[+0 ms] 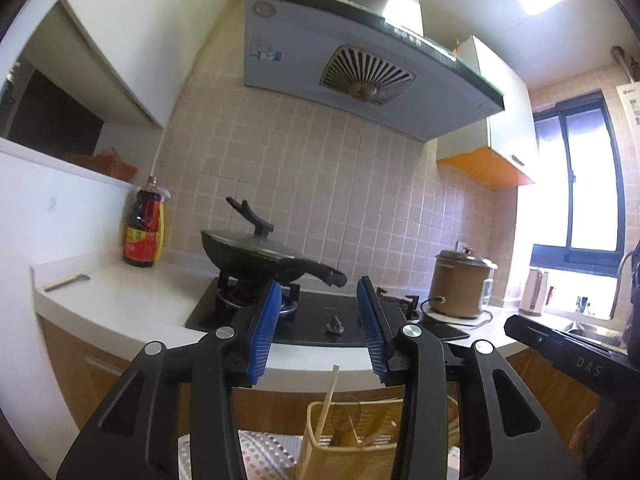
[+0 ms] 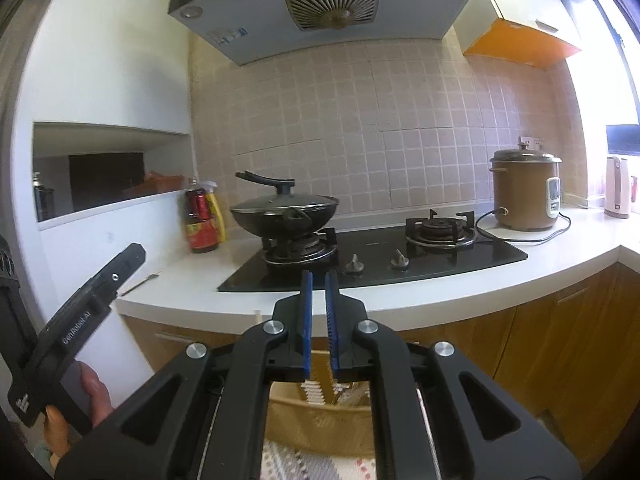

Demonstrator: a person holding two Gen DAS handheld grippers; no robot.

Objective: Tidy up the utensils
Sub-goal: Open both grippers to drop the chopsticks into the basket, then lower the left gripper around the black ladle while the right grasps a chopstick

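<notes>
The left gripper [image 1: 318, 326] is held spread and empty; the right gripper [image 2: 319, 322] is pressed together, nothing pinched. Just below, chopsticks [image 1: 320, 416] are seen in a yellow basket [image 1: 352, 456]. Beyond, a white counter [image 2: 500, 276] carries a black hob [image 2: 376, 264] (wok [image 2: 284, 216] on its left burner) before a tiled wall [image 2: 400, 120].

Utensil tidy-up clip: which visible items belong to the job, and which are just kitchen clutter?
Job:
chopstick
utensil basket
spoon on the counter

Clutter:
wok
sauce bottle
rice cooker
kettle
hob
</notes>
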